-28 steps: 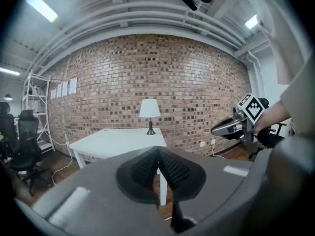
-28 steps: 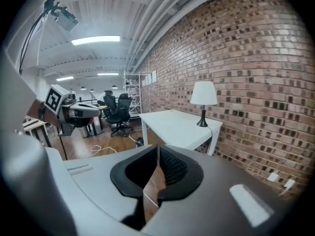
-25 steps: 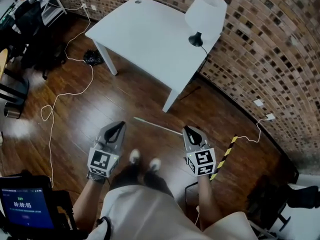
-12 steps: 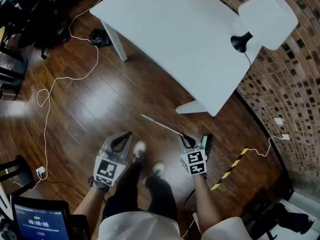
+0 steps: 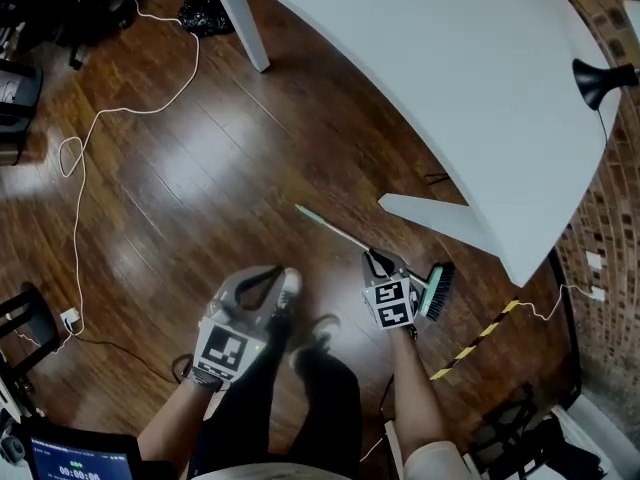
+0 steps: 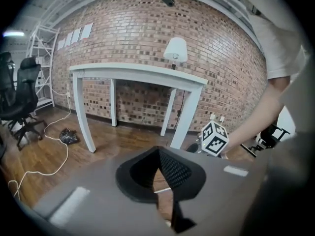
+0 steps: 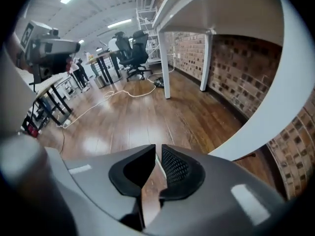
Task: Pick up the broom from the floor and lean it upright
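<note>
The broom [image 5: 335, 231] lay on the floor right beneath my right gripper [image 5: 375, 260], whose tips had just parted to a slit, pinching nothing. My left gripper [image 5: 270, 276] was pressed together, empty. I judged the handle light, stiff and slick, best gripped near the brush.

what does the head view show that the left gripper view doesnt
Only the head view: the broom at full length on the floor, from handle tip to bristle head, and the yellow-black striped strip beside it.
Only the left gripper view: the lamp's white shade, the white shelf and the sheets of paper on the brick wall.
Both: the white table, the white cable and the black bag on the wood floor.
</note>
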{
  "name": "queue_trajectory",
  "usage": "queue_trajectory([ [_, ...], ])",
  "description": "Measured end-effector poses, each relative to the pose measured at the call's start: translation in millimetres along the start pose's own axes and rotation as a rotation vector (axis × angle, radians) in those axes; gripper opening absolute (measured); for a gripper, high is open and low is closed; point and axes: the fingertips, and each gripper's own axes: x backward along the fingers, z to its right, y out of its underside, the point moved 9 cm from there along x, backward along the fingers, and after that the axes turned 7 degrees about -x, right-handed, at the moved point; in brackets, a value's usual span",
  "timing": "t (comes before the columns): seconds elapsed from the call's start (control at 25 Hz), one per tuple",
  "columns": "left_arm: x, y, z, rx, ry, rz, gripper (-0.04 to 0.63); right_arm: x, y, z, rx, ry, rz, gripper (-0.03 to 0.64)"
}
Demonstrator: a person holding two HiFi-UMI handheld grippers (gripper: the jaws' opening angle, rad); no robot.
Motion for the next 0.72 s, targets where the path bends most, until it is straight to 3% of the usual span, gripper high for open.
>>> queue_trajectory([
  [0.2,-25,44,-9,0.018,-0.004,-0.019,0.000,-84,43,17,0.088,-0.019,-0.136,0.054],
  [0.56,-70,128,-27,-0.032,-0.007,-0.055,0.000,-212,110,24,0.229,-0.026,-0.318,0.067],
  [0.72,-84,161,-22,-0.017,0.002,-0.066,0.000,-263,148,31,0.292,0.010,-0.377,0.067],
])
